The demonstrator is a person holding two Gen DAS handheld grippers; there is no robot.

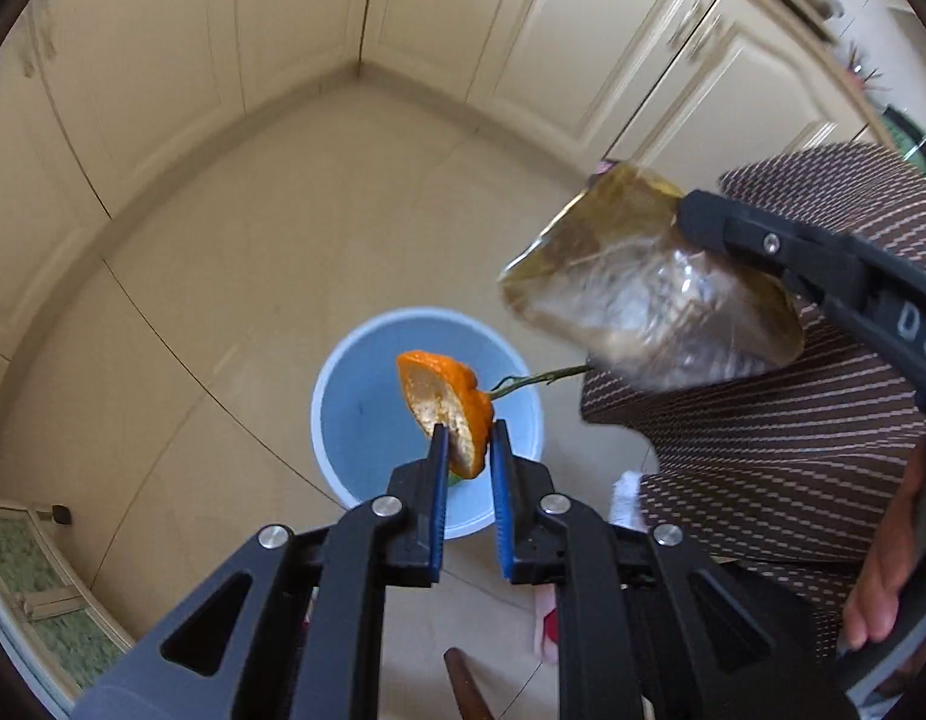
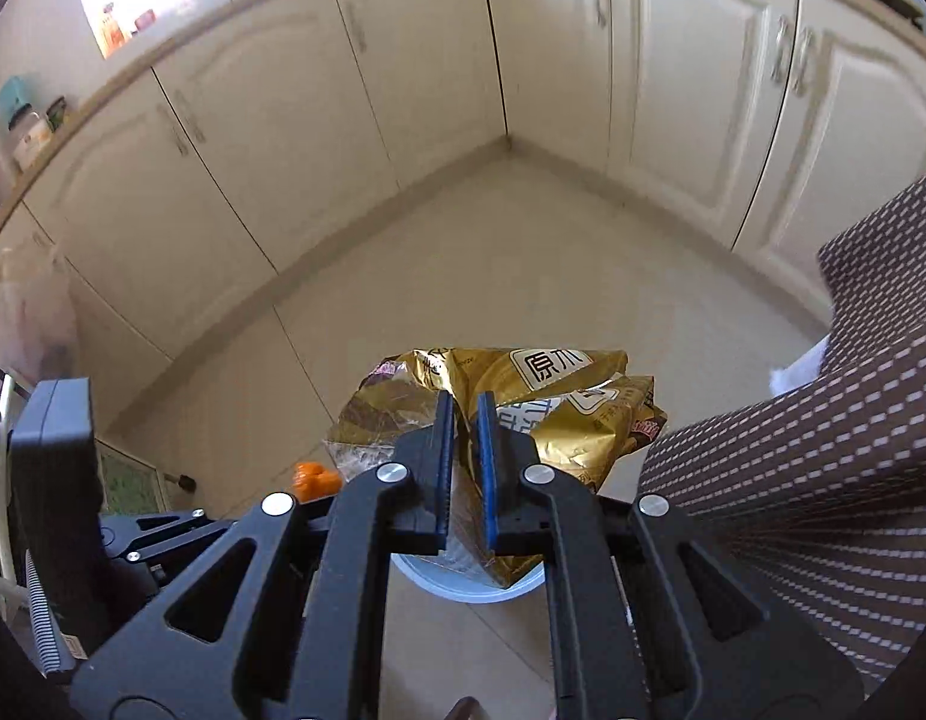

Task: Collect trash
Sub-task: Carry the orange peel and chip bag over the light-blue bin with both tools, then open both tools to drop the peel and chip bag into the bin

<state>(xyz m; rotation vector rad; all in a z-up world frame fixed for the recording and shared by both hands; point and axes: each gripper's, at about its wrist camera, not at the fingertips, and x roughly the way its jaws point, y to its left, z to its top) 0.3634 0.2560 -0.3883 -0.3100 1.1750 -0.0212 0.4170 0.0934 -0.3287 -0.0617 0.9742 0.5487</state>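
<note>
The left gripper (image 1: 468,429) holds its fingers clenched on a piece of orange peel (image 1: 445,408) with a thin green stem, directly above the light blue trash bin (image 1: 355,414) on the tiled floor (image 1: 271,252). The right gripper (image 2: 464,414) grips a crumpled gold snack wrapper (image 2: 559,414) between its fingers, also above the bin, just beside the peel. Cream cabinet doors (image 2: 355,120) stand behind the bin.
</note>
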